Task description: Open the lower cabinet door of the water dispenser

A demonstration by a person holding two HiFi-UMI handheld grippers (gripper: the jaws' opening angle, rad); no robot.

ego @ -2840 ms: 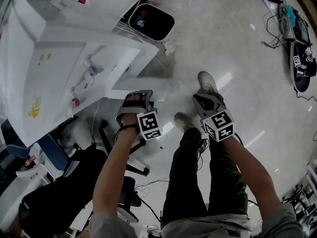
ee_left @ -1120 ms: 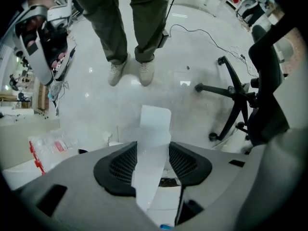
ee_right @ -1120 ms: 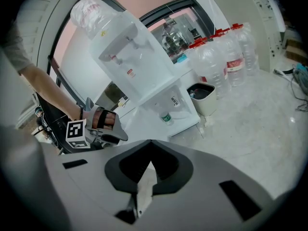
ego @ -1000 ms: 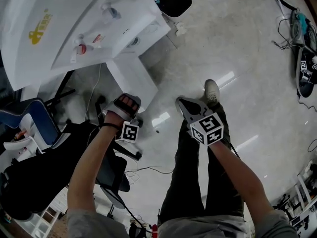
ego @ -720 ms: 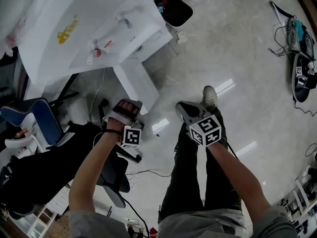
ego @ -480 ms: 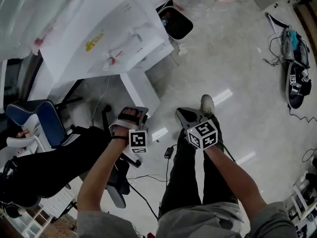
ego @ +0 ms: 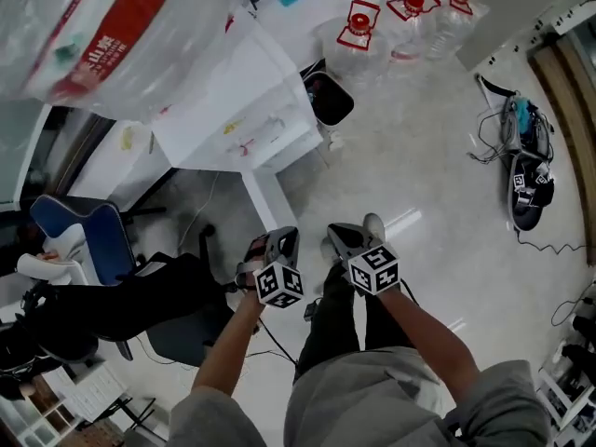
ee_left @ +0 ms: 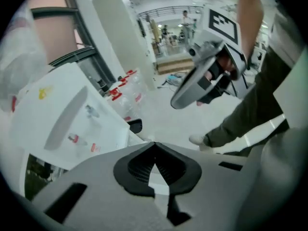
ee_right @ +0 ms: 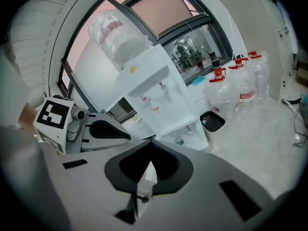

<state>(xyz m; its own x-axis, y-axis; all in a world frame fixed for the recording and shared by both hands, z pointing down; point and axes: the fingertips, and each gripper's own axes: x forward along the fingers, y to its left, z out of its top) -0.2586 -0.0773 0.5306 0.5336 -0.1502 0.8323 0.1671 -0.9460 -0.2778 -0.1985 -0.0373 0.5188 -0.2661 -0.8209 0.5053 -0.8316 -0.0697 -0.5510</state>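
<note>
1. White plastic water dispenser (ego: 244,101) stands at the upper left, well ahead of both grippers. A white panel (ego: 267,200) juts from its base toward the person. It is seemingly the lower cabinet door already swung open, so the opening looks done or nearly so.
2. Clear inverted bottle (ego: 102,35) on top carries a red label with white characters, too blurred to read.
3. Clear spare jugs with red caps (ego: 358,28) show red labels, also unreadable.
4. Left gripper (ego: 282,238) and right gripper (ego: 337,235) hang near the knees, each with fingers pressed together on nothing. Any further swing calls for a reach forward and parted fingers.
5. Yellow logo (ego: 231,127) on the dispenser front is illegible.
</note>
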